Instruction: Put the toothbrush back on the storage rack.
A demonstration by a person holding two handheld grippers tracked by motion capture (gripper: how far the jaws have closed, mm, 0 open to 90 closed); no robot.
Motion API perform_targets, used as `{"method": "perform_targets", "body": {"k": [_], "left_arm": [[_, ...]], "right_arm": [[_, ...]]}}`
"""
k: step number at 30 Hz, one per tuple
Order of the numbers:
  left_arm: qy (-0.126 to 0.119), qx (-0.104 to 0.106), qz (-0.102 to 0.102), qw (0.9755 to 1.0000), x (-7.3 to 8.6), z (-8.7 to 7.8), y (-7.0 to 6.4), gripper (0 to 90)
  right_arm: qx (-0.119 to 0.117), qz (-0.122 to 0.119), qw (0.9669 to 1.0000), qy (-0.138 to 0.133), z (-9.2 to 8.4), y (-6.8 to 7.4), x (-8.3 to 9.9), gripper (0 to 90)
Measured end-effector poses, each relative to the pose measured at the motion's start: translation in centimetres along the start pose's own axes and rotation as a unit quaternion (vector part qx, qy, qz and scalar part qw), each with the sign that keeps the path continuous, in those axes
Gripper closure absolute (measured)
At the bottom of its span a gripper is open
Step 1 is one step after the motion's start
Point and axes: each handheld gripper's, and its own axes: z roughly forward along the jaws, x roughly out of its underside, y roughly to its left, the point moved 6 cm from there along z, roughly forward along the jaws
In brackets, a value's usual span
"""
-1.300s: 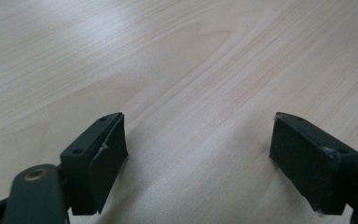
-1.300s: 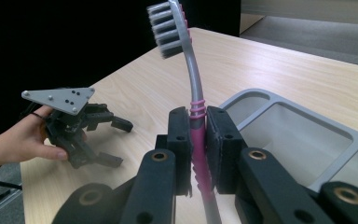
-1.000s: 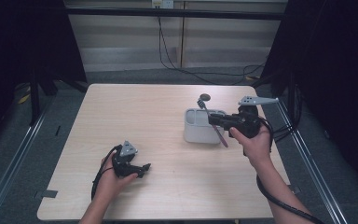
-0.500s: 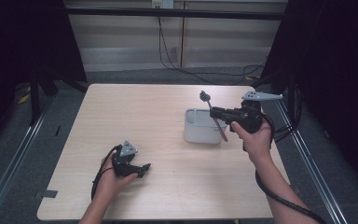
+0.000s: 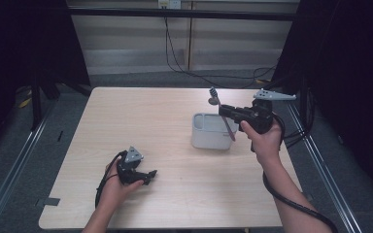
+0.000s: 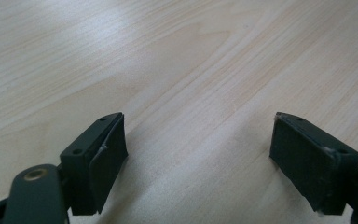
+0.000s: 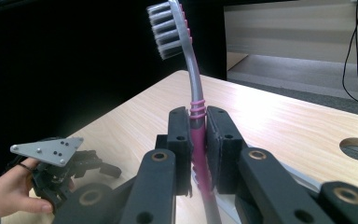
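A: Right tool (image 5: 222,111) clamped on the toothbrush (image 7: 192,112), gripped mid-handle, bristles up, handle end slanting down over the holder (image 5: 211,132) at the right of the surface (image 5: 141,126).

B: Why mid-handle?

A: Probably to leave the lower end free for dropping into the holder.

B: And the left tool (image 5: 148,174)?

A: Released, nothing between the jaws, resting near-left, well apart, likely parked out of the way.
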Motion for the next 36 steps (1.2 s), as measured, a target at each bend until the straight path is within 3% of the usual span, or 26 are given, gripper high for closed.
{"method": "perform_targets", "body": {"k": [15,36], "left_arm": [[0.000,0.000,-0.001,1.0000,0.0,0.0,0.0,18.1],[0.000,0.001,-0.001,1.0000,0.0,0.0,0.0,18.1]], "right_arm": [[0.014,0.003,0.9995,-0.029,0.1,-1.2,-1.1,80.7],[0.031,0.015,0.9988,-0.035,1.0,-3.1,-1.2,80.7]]}}
